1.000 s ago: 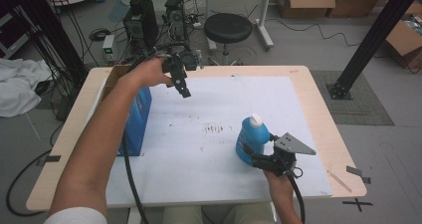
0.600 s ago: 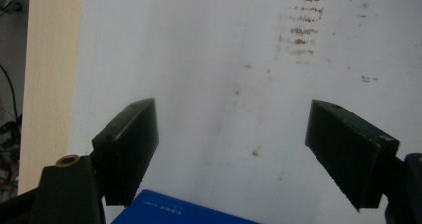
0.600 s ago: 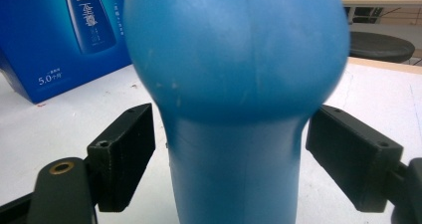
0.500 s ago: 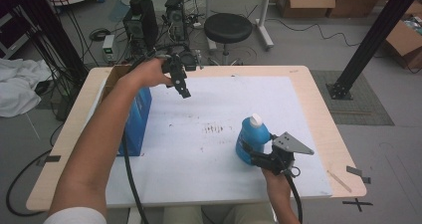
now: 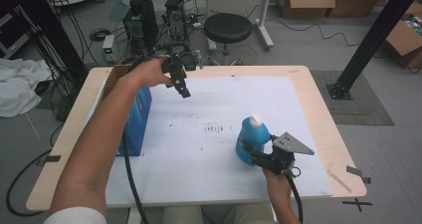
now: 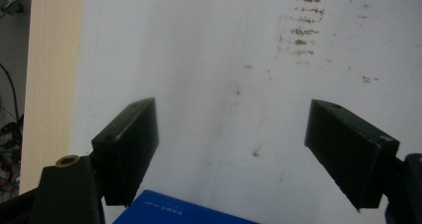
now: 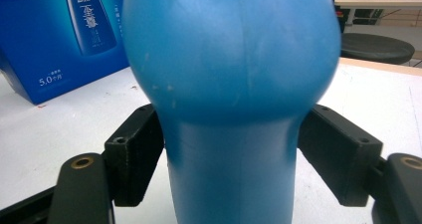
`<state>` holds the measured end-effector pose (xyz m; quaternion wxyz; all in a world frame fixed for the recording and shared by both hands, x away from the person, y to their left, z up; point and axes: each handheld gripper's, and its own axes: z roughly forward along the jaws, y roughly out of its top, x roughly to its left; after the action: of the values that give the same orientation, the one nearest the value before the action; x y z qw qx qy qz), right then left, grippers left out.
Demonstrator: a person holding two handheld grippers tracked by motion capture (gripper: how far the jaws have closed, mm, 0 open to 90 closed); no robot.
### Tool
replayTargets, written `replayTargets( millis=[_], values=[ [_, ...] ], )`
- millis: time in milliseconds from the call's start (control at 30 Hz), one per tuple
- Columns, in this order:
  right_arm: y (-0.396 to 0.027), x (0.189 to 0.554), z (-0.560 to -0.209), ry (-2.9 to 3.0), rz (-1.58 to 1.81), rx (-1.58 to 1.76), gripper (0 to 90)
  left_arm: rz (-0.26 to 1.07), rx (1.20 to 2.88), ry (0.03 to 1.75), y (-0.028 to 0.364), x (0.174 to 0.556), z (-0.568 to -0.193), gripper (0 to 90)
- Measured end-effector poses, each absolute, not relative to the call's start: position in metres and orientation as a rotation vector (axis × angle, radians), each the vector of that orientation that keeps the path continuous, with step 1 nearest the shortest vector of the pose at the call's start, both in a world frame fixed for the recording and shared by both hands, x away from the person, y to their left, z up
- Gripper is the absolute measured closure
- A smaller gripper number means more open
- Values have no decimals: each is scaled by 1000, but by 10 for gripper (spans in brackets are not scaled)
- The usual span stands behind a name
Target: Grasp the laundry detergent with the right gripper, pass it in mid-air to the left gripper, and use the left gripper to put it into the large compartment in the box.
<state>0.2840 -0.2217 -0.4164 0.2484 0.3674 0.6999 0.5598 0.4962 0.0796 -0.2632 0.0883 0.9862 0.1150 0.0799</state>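
Observation:
A blue bottle (image 5: 250,140) with a white cap stands upright on the white sheet (image 5: 214,109), right of the middle. My right gripper (image 5: 247,153) is shut on the bottle's lower body from the near side. In the right gripper view both jaws of the right gripper (image 7: 231,144) press the narrow waist of the bottle (image 7: 229,50). My left gripper (image 5: 184,90) hangs in the air over the sheet's far left part. Its jaws stand wide apart in the left gripper view, and the left gripper (image 6: 231,134) is open with nothing between them.
A tall blue box (image 5: 135,117) stands at the sheet's left edge, under the left forearm; the box (image 7: 64,30) also appears behind the bottle, and its top edge (image 6: 174,214) lies below the left jaws. Smudges (image 5: 214,129) mark the sheet. A stool (image 5: 228,27) and equipment stand beyond the table.

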Motion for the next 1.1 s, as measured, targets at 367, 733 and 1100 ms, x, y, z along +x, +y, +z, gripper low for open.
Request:
replayTargets(
  millis=[367,733,1100],
  values=[
    [-221,284,-416,1905,1527,993,310,237,2928,348,79,496,-264,220],
    [-221,284,-417,1899,1526,993,340,234,2934,342,79,496,-264,221],
    [-220,283,-417,1904,1540,970,416,231,2941,344,79,497,-265,221]
  ],
)
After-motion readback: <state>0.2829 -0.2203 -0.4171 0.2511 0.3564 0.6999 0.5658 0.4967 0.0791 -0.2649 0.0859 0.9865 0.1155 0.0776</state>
